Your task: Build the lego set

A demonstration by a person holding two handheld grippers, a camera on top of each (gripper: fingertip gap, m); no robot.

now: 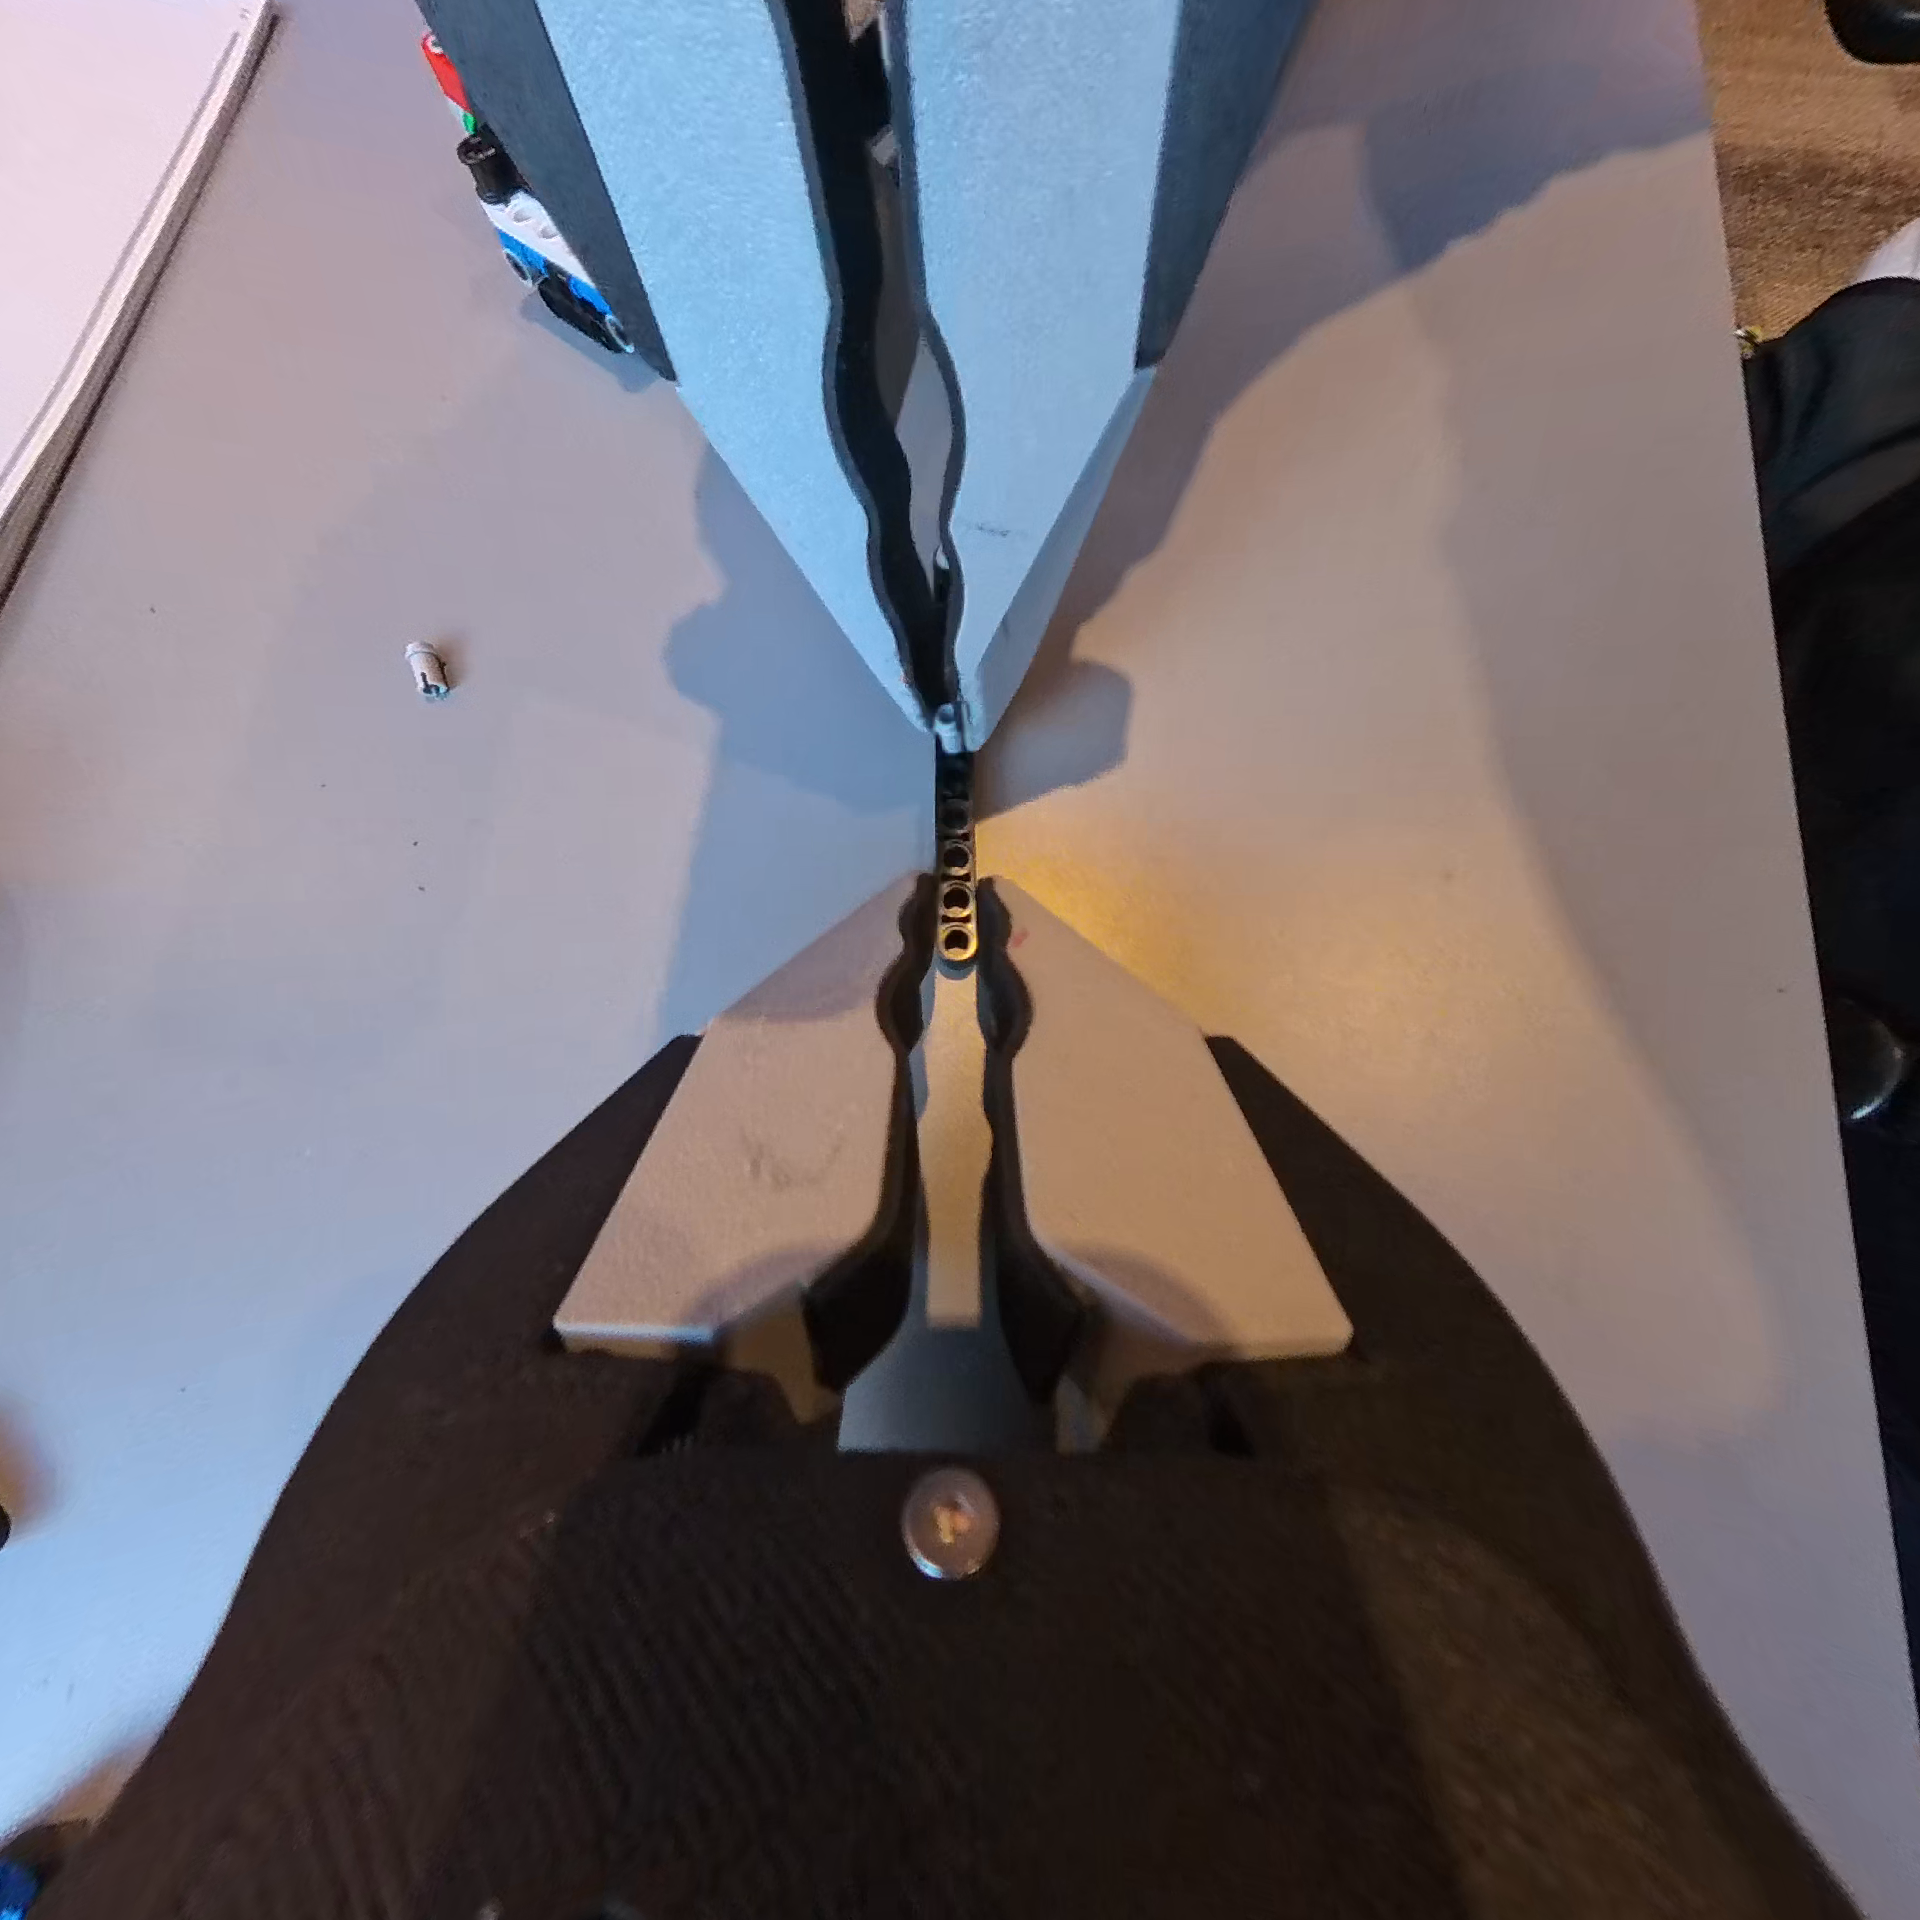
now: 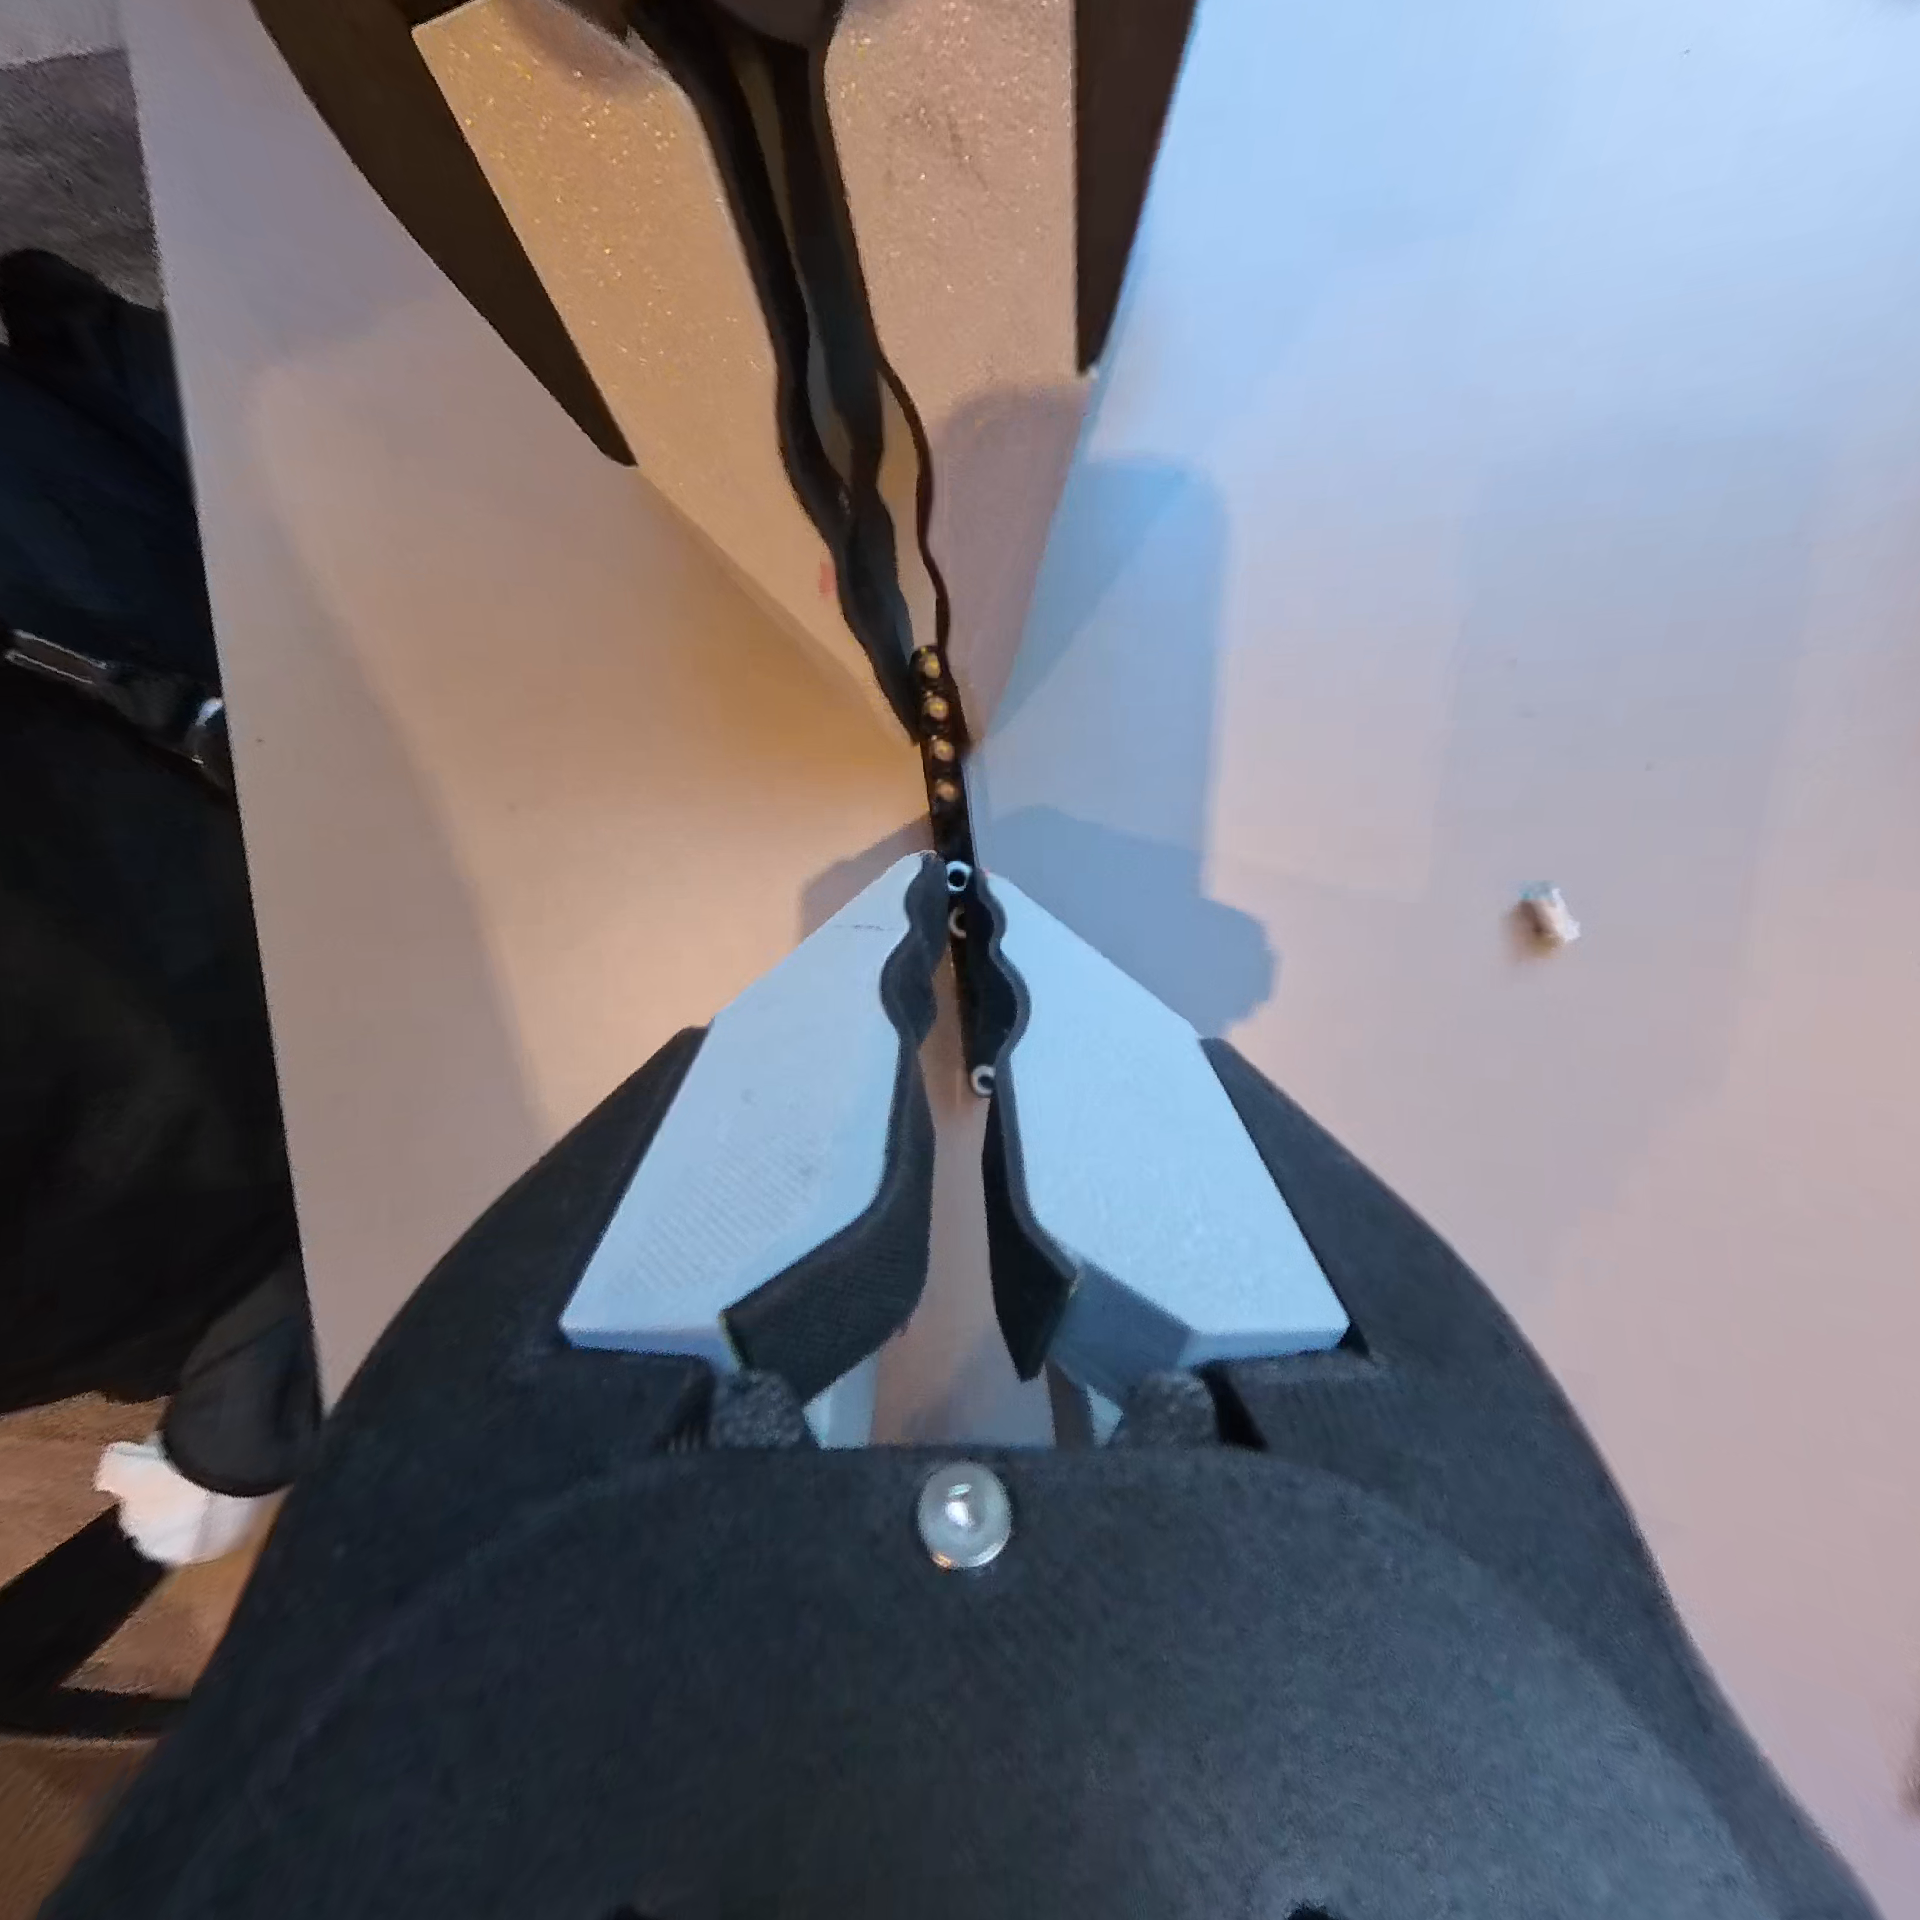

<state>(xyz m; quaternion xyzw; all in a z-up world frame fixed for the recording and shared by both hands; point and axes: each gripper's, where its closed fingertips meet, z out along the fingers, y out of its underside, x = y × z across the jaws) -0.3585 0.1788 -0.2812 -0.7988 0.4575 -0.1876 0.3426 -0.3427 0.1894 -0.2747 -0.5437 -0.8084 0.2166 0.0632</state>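
A long black Lego beam (image 1: 956, 831) with a row of holes hangs above the grey table (image 1: 312, 935), held between both grippers. My left gripper (image 1: 954, 902) is shut on its near end. My right gripper (image 1: 948, 719) reaches in from the top, tip to tip with the left, and is shut on the far end, where a small light-grey piece shows at its tips. In the right wrist view the beam (image 2: 948, 800) runs back between the fingers of my right gripper (image 2: 956, 875), and the left gripper (image 2: 932, 717) grips its far end.
A loose light-grey pin (image 1: 428, 670) lies on the table to the left and also shows in the right wrist view (image 2: 1548, 920). A blue, white and black Lego assembly (image 1: 540, 249) sits behind the right gripper. A white sheet (image 1: 104, 208) lies far left. Past the table edge is a person's dark clothing (image 1: 1839, 520). The loose light-grey pin (image 1: 428, 670) lies around 10 cm away from my right fingertips. My right wrist view (image 2: 1550, 916) looks at it from another angle.
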